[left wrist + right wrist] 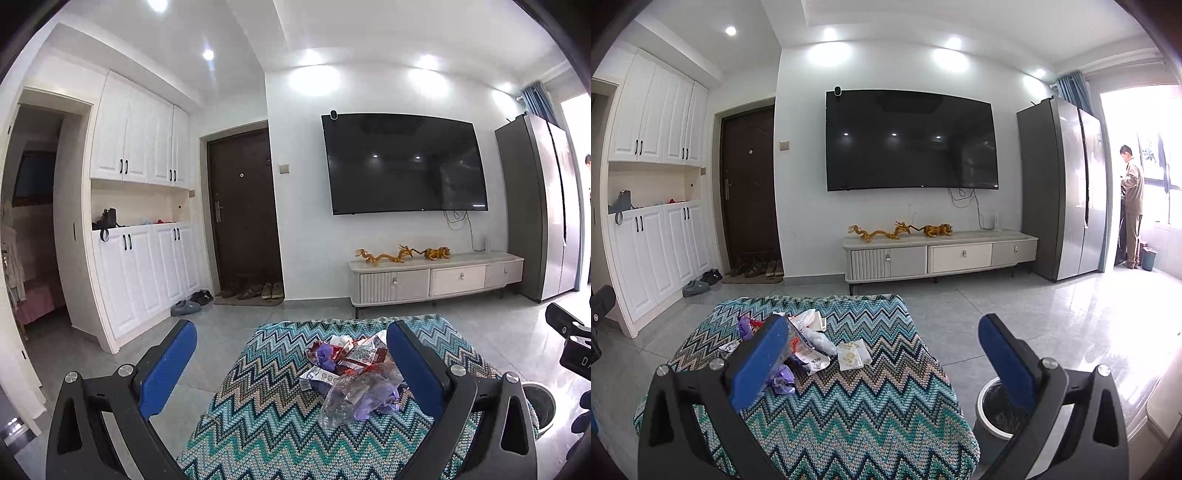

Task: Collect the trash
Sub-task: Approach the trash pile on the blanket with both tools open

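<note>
A pile of trash (354, 373) lies on a table covered with a zigzag cloth (266, 413): crumpled clear plastic, purple and red wrappers, white paper. My left gripper (291, 347) is open and empty, held above the table's near side; its right finger (417, 365) is beside the pile. In the right wrist view the pile (798, 343) and a flat white packet (854, 354) lie on the cloth (849, 417). My right gripper (882, 339) is open and empty, above the table's right part. A grey trash bin (993, 410) with a dark liner stands on the floor right of the table.
The bin's rim also shows in the left wrist view (543, 406). A TV cabinet (938, 254) with gold figurines stands under a wall TV (912, 142). A fridge (1067, 188) is at right, a person (1132, 206) beyond it. White cupboards (140, 229), a door and shoes are at left.
</note>
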Demonstrator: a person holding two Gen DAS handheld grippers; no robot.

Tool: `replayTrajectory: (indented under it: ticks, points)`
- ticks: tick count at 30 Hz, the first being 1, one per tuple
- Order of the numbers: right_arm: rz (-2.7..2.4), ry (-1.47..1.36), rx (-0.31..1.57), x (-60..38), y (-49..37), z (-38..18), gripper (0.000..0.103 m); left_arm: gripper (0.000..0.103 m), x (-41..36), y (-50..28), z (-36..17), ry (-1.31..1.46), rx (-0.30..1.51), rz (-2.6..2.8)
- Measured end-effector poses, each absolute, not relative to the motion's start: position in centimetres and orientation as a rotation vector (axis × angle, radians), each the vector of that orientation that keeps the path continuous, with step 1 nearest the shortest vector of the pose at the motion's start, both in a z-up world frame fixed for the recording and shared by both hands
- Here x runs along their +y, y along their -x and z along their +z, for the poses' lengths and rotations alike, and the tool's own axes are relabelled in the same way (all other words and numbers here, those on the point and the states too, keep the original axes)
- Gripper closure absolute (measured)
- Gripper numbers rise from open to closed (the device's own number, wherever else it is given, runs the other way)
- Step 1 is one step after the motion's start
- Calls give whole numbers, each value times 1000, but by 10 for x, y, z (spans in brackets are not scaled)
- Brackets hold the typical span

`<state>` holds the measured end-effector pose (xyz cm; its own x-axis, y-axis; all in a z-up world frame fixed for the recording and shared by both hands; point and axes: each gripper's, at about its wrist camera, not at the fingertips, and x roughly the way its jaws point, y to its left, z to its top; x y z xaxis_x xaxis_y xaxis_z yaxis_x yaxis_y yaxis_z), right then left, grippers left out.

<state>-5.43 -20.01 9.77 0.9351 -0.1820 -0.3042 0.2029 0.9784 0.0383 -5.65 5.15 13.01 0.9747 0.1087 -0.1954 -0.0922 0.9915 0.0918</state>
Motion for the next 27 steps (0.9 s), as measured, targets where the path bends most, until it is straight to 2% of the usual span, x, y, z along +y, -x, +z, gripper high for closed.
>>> replayTrajectory:
  ticks: [8,15,17,27]
  points:
    - [-191,-84,261,-200,63,95,0,0,49,73,122,-101,164,101]
    - [-184,-93,273,-201,61,85,0,0,40,84,102,-102,149,73]
    - [-183,-93,277,-200,61,82,0,0,26,97,81,-107,140,73]
    - [-189,-104,273,-203,67,81,0,0,19,101,62,-97,149,58]
